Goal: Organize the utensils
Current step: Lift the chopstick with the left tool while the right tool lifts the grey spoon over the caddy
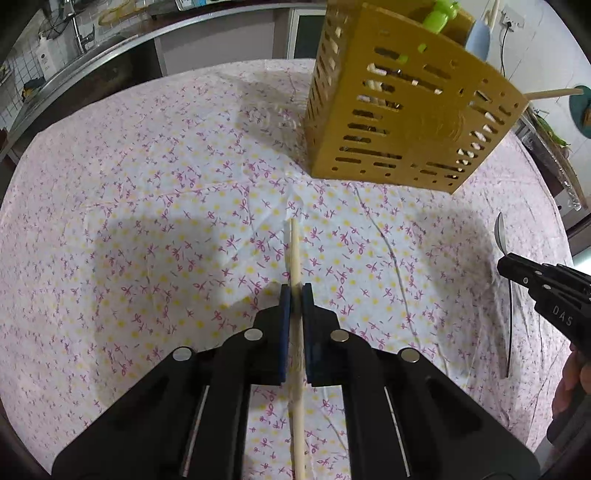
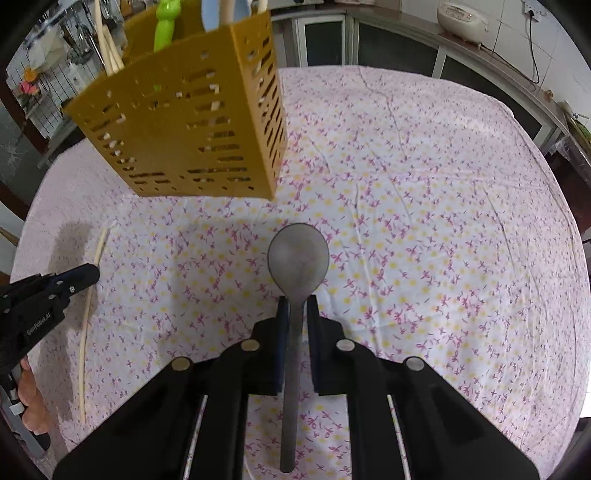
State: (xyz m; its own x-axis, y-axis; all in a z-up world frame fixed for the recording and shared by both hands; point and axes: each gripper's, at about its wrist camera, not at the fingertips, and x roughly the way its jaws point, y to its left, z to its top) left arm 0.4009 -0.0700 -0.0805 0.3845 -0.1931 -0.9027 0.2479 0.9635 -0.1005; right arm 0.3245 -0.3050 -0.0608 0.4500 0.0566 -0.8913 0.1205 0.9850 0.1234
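Observation:
A yellow slotted utensil holder (image 1: 402,122) stands on the flowered tablecloth, with a green utensil (image 1: 439,14), a blue one and wooden sticks inside; it also shows in the right wrist view (image 2: 192,125). My left gripper (image 1: 295,291) is shut on a wooden chopstick (image 1: 295,251) that points toward the holder. My right gripper (image 2: 297,302) is shut on the handle of a grey spoon (image 2: 298,256), bowl forward, in front of the holder. Each gripper shows in the other's view, the right one (image 1: 517,269) and the left one (image 2: 85,277).
The tablecloth (image 2: 424,221) covers a round table. Kitchen counters with a sink (image 1: 74,48) and a rice cooker (image 2: 461,18) run behind it. A teal plate (image 1: 581,110) stands at the far right.

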